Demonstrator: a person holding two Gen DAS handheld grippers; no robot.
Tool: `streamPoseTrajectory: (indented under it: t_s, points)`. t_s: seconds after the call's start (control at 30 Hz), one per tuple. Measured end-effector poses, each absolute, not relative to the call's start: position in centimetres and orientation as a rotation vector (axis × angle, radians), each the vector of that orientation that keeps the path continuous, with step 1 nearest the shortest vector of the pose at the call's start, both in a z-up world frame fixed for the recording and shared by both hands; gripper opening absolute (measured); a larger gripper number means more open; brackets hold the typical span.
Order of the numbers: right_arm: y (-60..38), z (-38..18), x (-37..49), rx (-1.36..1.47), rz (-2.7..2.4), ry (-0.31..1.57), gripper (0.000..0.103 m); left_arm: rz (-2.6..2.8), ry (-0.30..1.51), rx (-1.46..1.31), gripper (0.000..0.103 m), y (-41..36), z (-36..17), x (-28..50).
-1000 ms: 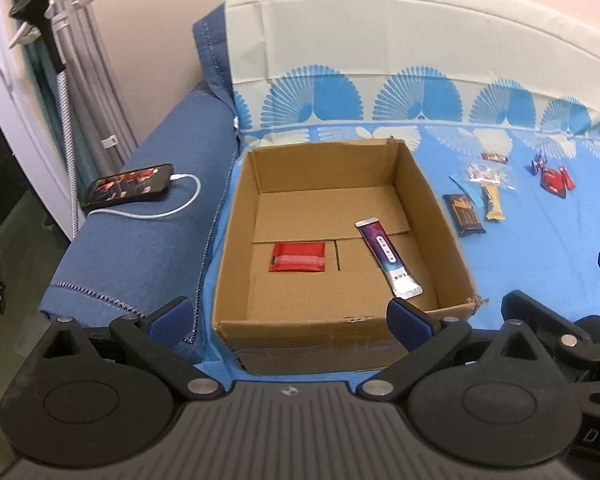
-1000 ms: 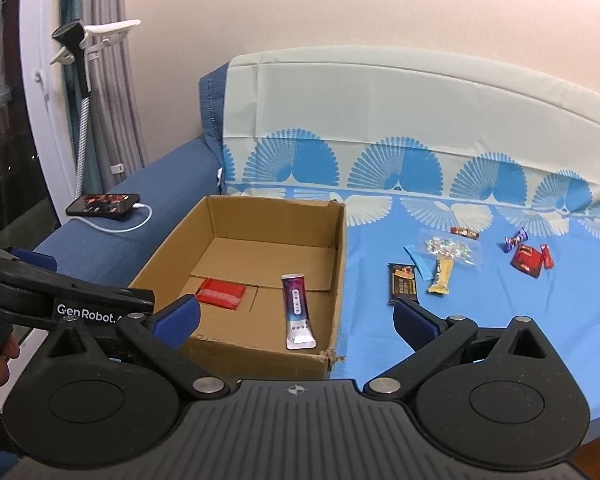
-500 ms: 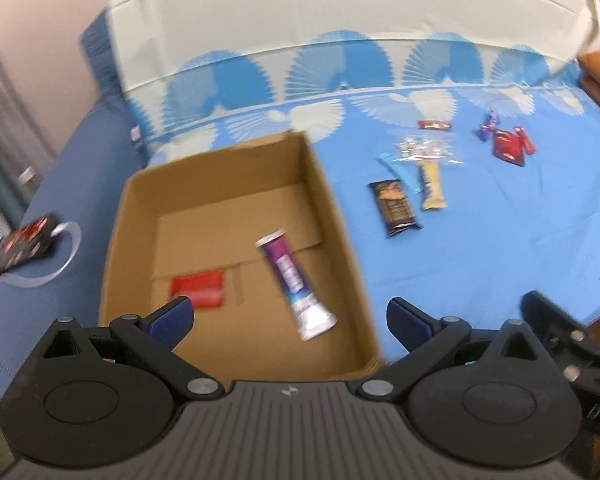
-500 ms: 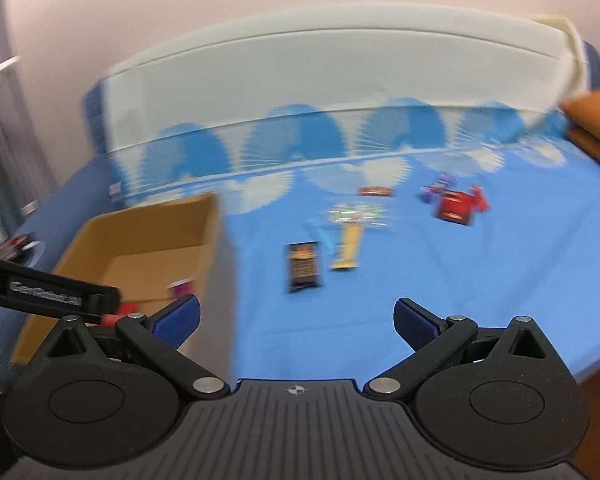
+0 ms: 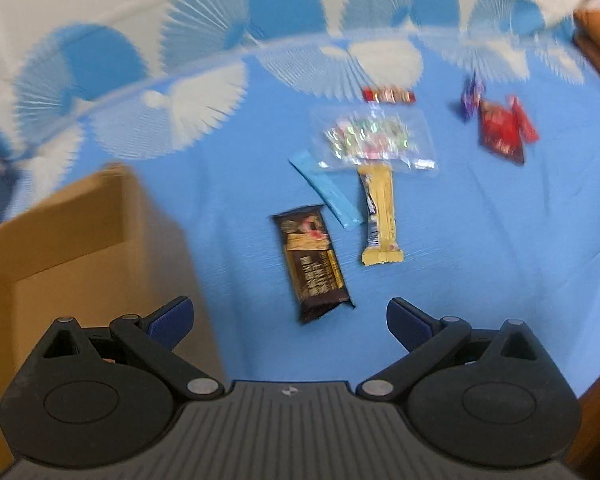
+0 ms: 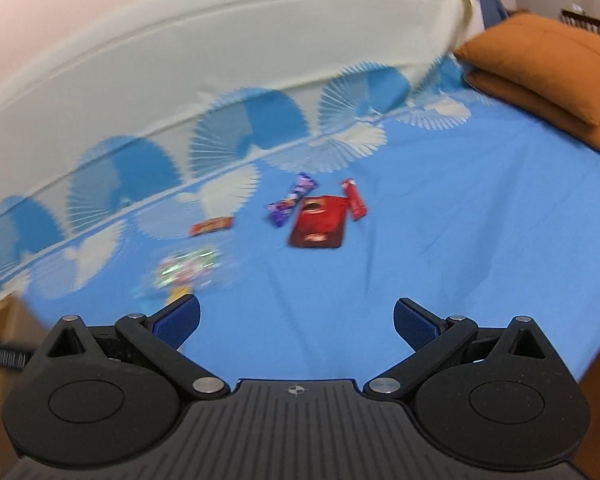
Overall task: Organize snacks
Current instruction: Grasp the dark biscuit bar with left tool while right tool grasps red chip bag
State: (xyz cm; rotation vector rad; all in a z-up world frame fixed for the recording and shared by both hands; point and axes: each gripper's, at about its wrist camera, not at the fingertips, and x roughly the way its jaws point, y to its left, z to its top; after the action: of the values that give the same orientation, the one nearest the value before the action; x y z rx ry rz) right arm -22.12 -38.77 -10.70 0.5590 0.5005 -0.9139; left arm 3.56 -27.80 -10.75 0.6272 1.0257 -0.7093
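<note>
Both tongs, left tongs (image 5: 290, 320) and right tongs (image 6: 296, 320), gape empty above scattered snacks (image 5: 314, 262), cardboard box (image 5: 72, 240) at left

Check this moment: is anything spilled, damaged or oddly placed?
Nothing stands out. The dark chocolate bar, yellow bar, clear candy bag and red packet lie loose but intact on the blue sheet.
</note>
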Motion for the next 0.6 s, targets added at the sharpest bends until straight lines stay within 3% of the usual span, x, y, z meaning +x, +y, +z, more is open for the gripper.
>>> streamPoseTrajectory:
  t_s: [0.47,0.6]
  points:
    - [-57.4,-23.1,-8.1,0.651,-0.976,0.585,0.103,-0.632,1.203,0.638,0.103,-33.3,-21.7,11.1]
    - [-57.8,-24.7,-5.3,0.401,-1.043,0.564,0.103,-0.663,1.239,0.548,0.103,-32.6,-22.2,12.5]
